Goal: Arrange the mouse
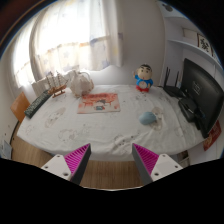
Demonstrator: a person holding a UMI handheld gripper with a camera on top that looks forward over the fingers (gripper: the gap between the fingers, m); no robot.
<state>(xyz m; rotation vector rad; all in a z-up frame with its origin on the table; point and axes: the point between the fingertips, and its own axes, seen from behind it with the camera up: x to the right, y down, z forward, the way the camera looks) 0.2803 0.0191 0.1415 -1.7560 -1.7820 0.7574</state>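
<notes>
A small pale blue mouse lies on the white table, right of the middle. A flat orange and white mat lies farther back, left of the mouse. My gripper is open and empty, and hangs short of the table's front edge over a wooden floor. Its pink pads stand wide apart. The mouse is well beyond the fingers and a little to the right.
A blue and white toy figure stands at the back of the table. A dark monitor stands at the right, a dark keyboard at the left edge, a pale round bag behind the mat. A bright window lies beyond.
</notes>
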